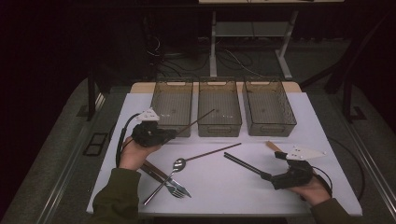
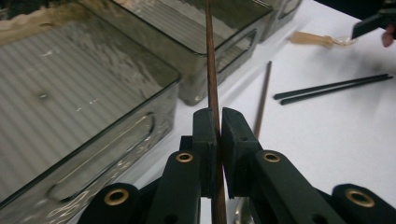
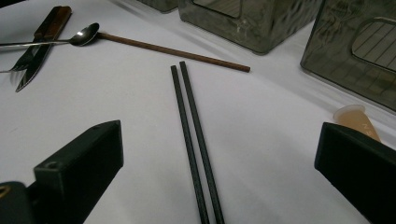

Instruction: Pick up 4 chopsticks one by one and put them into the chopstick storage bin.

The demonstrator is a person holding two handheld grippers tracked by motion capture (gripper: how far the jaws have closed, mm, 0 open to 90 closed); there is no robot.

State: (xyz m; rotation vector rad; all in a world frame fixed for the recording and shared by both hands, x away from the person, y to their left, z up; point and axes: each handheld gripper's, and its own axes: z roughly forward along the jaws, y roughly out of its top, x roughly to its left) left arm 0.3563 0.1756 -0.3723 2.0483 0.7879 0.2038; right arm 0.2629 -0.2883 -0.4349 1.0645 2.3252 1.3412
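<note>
a: brown chopstick (image 1: pixel 195 122) in the high view: where is it?
b: pinched in the left claw (image 1: pixel 173 134), slanting up and away over the near rim of the left bin (image 1: pixel 172 106), tip near the middle bin (image 1: pixel 219 111). a second brown chopstick (image 1: pixel 212 151) lies flat on the bench (image 1: pixel 299 122), one end by a spoon (image 1: pixel 164 179) that crosses a fork (image 1: pixel 175 188).
a: and the right claw (image 1: pixel 268 176)?
b: it lies low on the bench at the near end of the black chopsticks (image 1: pixel 243 163).
a: left gripper view?
b: jaws pressed together on the brown chopstick (image 2: pixel 211 79), which runs straight up between them, above the bin (image 2: pixel 79 107). the other brown one (image 2: pixel 263 98) lies on the bench past the jaws, the black pair (image 2: pixel 332 87) well apart at right.
a: right gripper view?
b: jaws spread wide, nothing between the pads. the black chopsticks (image 3: pixel 192 133) lie side by side, touching, on the bench between the two jaws. beyond them the flat brown chopstick (image 3: pixel 173 51) meets the spoon (image 3: pixel 81 35). a tan piece (image 3: pixel 357 119) sits just by the right jaw.
</note>
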